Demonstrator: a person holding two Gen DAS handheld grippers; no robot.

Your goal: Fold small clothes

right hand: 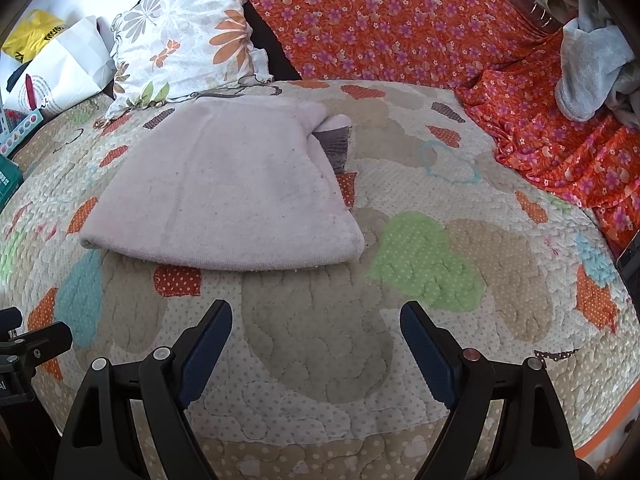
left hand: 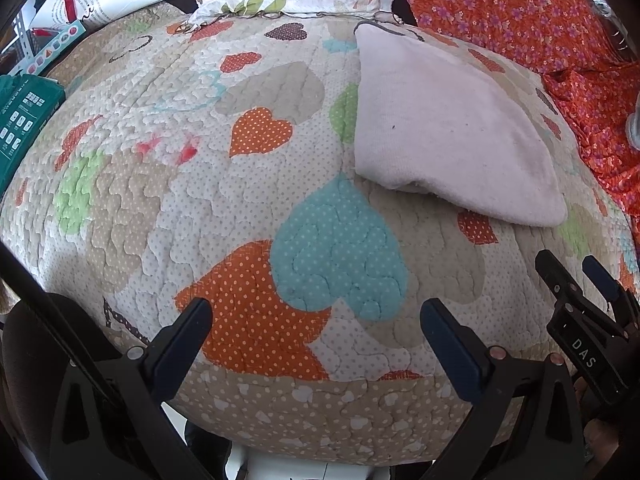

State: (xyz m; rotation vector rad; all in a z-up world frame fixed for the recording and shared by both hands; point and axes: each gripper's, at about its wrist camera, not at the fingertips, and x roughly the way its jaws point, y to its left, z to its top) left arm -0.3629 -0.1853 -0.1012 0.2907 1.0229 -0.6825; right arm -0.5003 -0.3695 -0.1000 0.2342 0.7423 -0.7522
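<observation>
Folded on the heart quilt [right hand: 420, 360] below the flowered pillow [right hand: 180, 40], the pale pink garment [right hand: 224, 192] looks soft, light and floppy, best pinched at its near folded corners, while left gripper [left hand: 316, 316] and right gripper [right hand: 316, 320] hover open, empty.

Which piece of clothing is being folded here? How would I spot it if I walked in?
Find the heart-patterned quilt spread over the bed. On it, just in front of the flowered pillow, lies a folded pale pink garment. It is the only plain, unpatterned cloth there, with a grey ribbed edge showing at one corner.
</observation>
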